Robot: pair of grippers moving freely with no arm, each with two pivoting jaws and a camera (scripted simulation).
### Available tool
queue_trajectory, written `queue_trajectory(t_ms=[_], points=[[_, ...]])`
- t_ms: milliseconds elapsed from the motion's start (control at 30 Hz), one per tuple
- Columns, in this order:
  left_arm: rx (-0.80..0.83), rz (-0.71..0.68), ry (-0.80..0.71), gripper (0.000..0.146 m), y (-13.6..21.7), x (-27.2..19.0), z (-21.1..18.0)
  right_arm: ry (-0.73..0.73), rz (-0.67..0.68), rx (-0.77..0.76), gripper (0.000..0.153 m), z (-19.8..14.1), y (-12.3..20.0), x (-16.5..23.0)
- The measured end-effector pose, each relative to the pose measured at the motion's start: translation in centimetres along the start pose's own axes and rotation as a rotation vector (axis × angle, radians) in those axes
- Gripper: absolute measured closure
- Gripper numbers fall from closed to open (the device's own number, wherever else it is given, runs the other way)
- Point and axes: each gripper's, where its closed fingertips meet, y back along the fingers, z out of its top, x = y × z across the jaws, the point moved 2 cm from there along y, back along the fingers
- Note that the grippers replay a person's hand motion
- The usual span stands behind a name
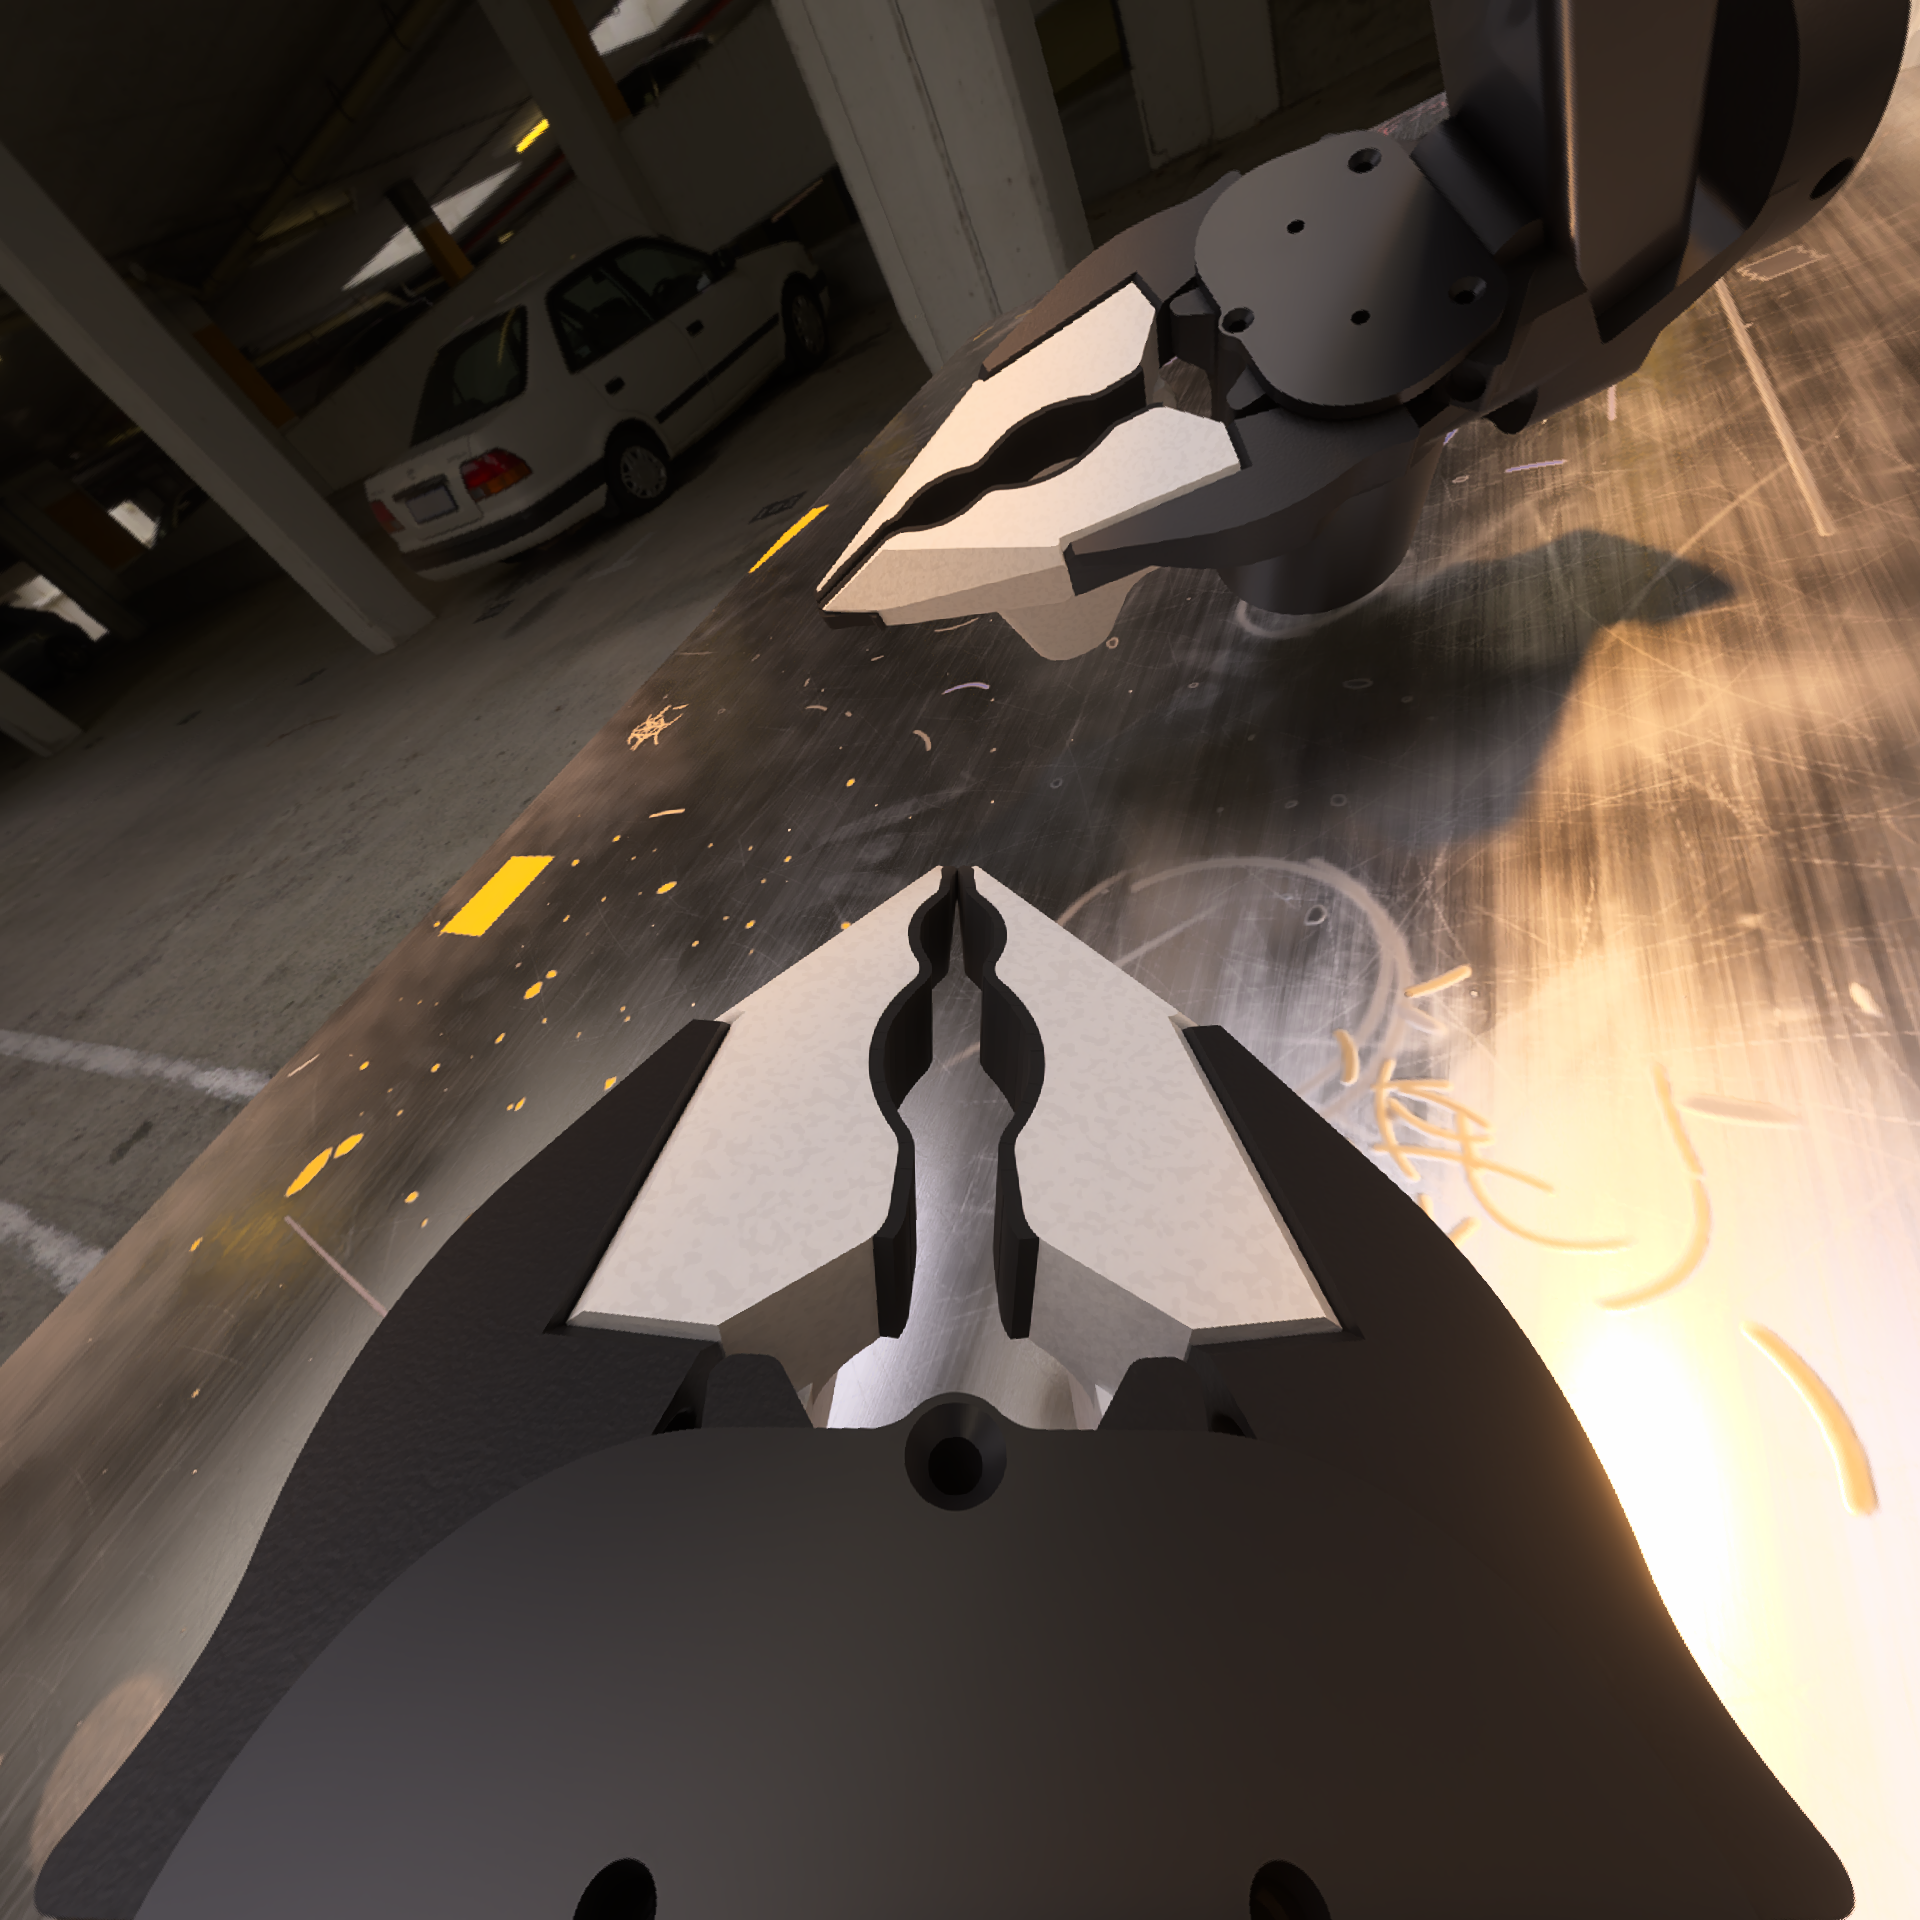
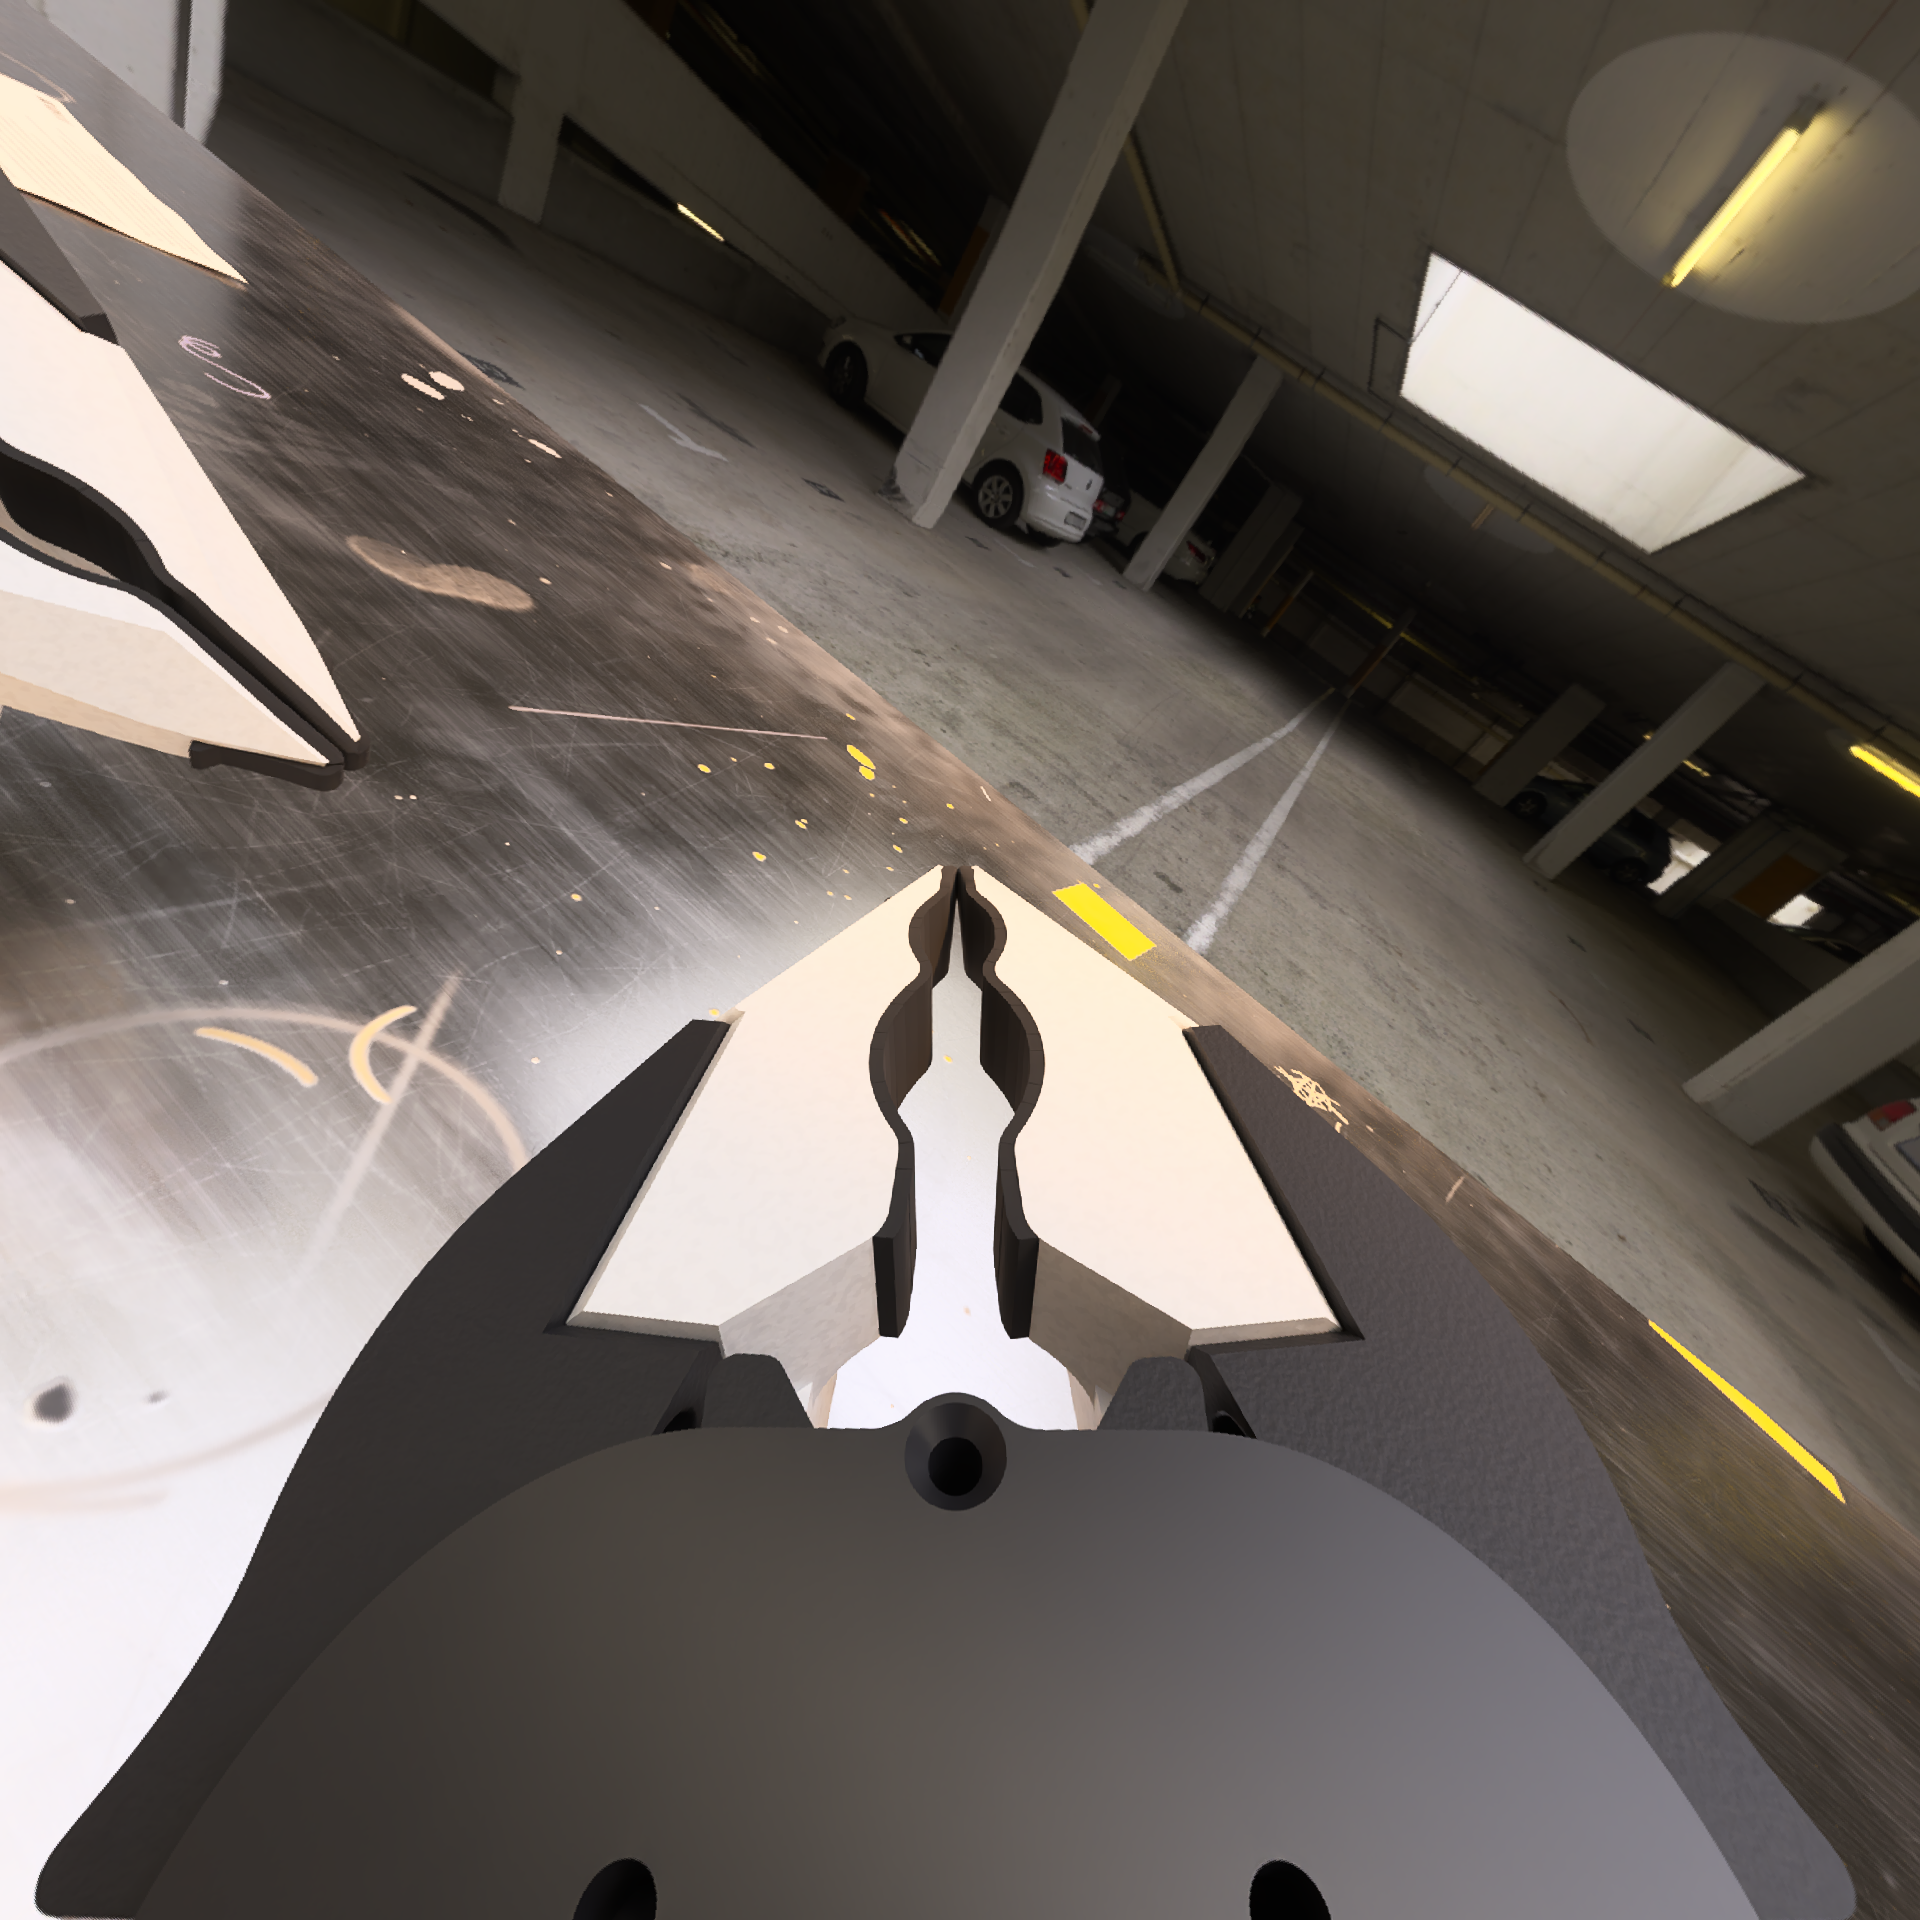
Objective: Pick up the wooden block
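A pale wooden block (image 2: 125, 197) lies on the scratched dark metal table (image 2: 468, 831) at the top left of the right wrist view, partly hidden behind my left gripper (image 2: 338, 753). It does not show in the left wrist view. My left gripper (image 1: 958, 873) is shut and empty, low over the table (image 1: 1143, 779). My right gripper (image 2: 958, 873) is shut and empty, pointing toward the table's edge. In the left wrist view my right gripper (image 1: 831, 603) hovers ahead and to the right, its tips closed.
The table's edge (image 1: 499, 894) runs diagonally and carries yellow marks (image 2: 1101, 920). Beyond it lie a concrete garage floor, pillars (image 2: 1029, 260) and a parked white car (image 1: 613, 395). A bright glare covers the table's near side (image 1: 1662, 1351).
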Motion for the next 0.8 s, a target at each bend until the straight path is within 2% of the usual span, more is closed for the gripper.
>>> queue_trajectory(t_ms=[133, 267, 333, 433, 633, 800], points=[[0.007, 0.031, 0.020, 0.146, 0.1, 0.6, -0.2, -0.001, 0.002, 0.001, 0.153, 0.0, 0.0, 0.0], [0.078, 0.245, 0.128, 0.146, 1.1, 3.7, -1.4, -0.003, 0.003, -0.001, 0.153, 0.0, 0.0, 0.0], [0.058, 0.285, 0.220, 0.146, 1.7, 4.8, -1.8, -0.003, 0.005, -0.003, 0.153, 0.0, 0.0, 0.0], [0.021, 0.296, 0.290, 0.146, 2.2, 5.5, -1.8, -0.002, 0.007, -0.002, 0.153, 0.0, 0.0, 0.1], [0.062, 0.263, 0.225, 0.146, 1.5, 4.7, -1.8, -0.002, 0.010, -0.001, 0.153, 0.0, 0.0, 0.1], [0.048, 0.258, 0.242, 0.146, 1.6, 4.7, -1.8, -0.001, 0.014, -0.002, 0.153, 0.0, 0.0, 0.2]])
